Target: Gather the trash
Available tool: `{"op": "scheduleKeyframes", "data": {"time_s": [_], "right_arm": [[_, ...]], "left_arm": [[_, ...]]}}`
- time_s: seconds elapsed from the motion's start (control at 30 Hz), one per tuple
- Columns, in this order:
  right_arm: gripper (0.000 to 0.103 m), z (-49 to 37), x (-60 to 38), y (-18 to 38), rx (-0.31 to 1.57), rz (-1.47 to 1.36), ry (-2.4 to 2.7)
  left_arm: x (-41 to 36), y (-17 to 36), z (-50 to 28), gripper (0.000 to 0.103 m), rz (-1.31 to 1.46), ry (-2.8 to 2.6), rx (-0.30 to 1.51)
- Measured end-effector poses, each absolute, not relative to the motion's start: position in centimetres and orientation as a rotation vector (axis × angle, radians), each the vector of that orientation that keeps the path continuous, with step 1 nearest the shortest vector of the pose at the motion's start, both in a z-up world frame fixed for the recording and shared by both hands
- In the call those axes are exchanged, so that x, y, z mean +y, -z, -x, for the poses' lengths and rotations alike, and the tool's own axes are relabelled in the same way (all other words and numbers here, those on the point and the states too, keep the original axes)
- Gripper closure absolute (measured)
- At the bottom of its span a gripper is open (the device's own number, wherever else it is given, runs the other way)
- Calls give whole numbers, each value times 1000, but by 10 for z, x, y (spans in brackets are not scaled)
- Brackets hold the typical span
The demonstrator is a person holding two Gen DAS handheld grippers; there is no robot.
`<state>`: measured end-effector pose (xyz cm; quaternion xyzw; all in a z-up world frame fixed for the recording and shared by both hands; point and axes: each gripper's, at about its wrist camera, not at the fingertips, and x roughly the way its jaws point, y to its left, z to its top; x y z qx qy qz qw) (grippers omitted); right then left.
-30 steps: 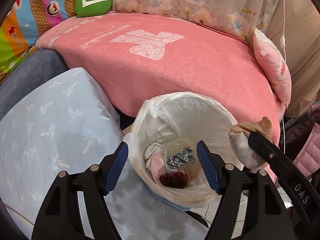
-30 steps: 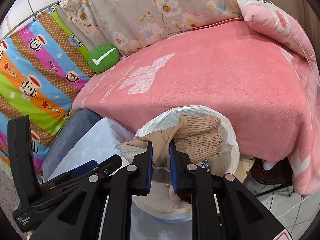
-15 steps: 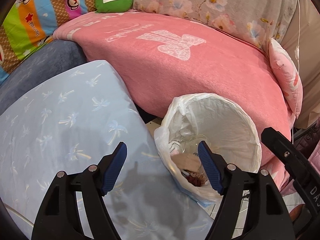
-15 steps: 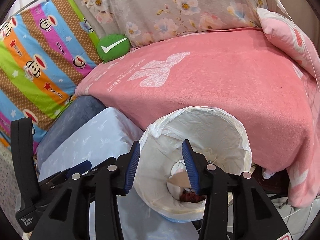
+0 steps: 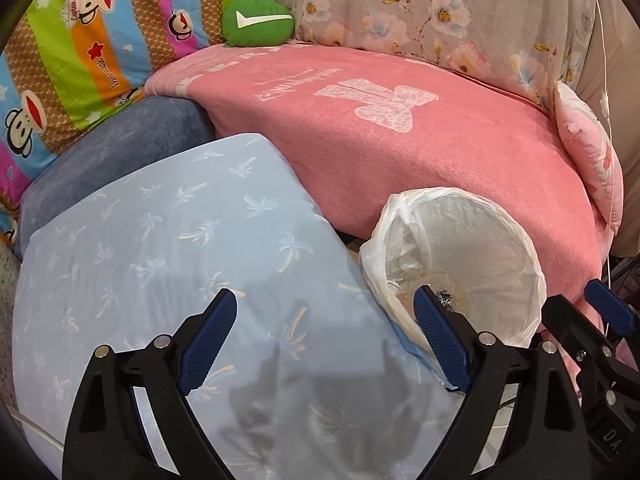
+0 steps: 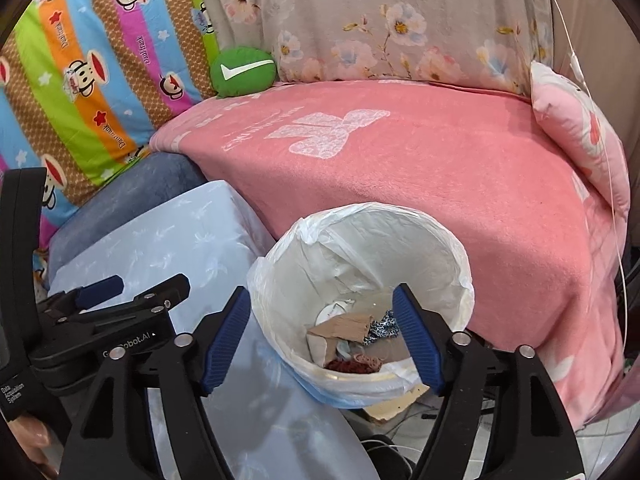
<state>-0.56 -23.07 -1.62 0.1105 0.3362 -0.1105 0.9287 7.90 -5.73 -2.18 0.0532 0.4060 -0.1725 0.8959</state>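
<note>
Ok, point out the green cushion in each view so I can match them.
Left wrist: green cushion at top, left of centre, on the far edge of the pink blanket.
Right wrist: green cushion upper left of centre, same blanket edge.
Shared landmark: the white-lined bin lower right of it.

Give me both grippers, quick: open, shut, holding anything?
Left gripper: open, nothing held, over the blue pillow.
Right gripper: open, jaws have just been opening, nothing between them, above the bin.
</note>
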Motion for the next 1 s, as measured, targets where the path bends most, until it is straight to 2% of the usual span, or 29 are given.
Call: {"op": "scheduleKeyframes", "data": {"time_s": [0.1, 0.13, 0.7, 0.73, 0.8, 1.0], "right_arm": [[23, 13, -229, 17, 693, -233, 224], [19, 16, -230, 18, 699, -241, 222], [15, 42, -234, 24, 712, -233, 280], [15, 42, -235, 24, 712, -228, 284], [5, 44, -235, 25, 712, -222, 290], [6, 48, -237, 28, 716, -211, 313]], "left_arm": [[-54, 21, -72, 16, -134, 342, 825], [-53, 21, -69, 16, -140, 338, 819], [-52, 25, -42, 14, -179, 320, 808], [-52, 25, -41, 13, -181, 319, 808], [-54, 26, -40, 11, -185, 318, 809], [-57, 29, -37, 10, -201, 307, 813]]}}
